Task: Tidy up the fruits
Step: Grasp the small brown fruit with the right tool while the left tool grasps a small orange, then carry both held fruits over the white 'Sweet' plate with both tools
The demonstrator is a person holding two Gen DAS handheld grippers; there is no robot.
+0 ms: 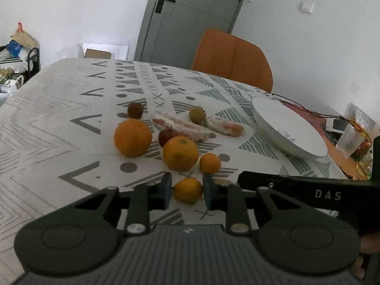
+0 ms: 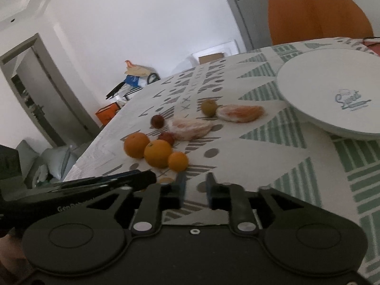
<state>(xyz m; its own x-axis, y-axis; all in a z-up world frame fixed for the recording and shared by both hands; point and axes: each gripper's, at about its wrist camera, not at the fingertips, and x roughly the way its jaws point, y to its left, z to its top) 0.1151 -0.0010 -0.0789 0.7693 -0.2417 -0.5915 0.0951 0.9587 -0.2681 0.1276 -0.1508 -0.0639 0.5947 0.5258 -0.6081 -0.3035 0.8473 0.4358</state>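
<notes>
Your left gripper (image 1: 187, 190) sits low over the patterned tablecloth (image 1: 59, 123), its blue-padded fingers set either side of a small orange (image 1: 188, 189); a thin gap shows on each side, so the pads bracket the fruit without clearly pressing it. Your right gripper (image 2: 195, 190) hovers just beside it, jaws partly open and holding nothing, with only tablecloth between the fingers.

The rest of the fruit lies in a loose cluster just beyond the left gripper: a large orange (image 1: 133, 137), a second large orange (image 1: 180, 153) touching a dark red fruit (image 1: 166, 136) behind it, and a smaller orange (image 1: 210, 163) near its right side. Farther back lie two peeled citrus pieces (image 1: 180, 125), a brownish round fruit (image 1: 135, 110) at the left and a green fruit (image 1: 197, 114) between the peeled pieces.

A white plate (image 2: 308, 78) rests to the right of the fruit, well apart from the cluster. An orange chair (image 1: 232, 57) stands at the table's far edge.
</notes>
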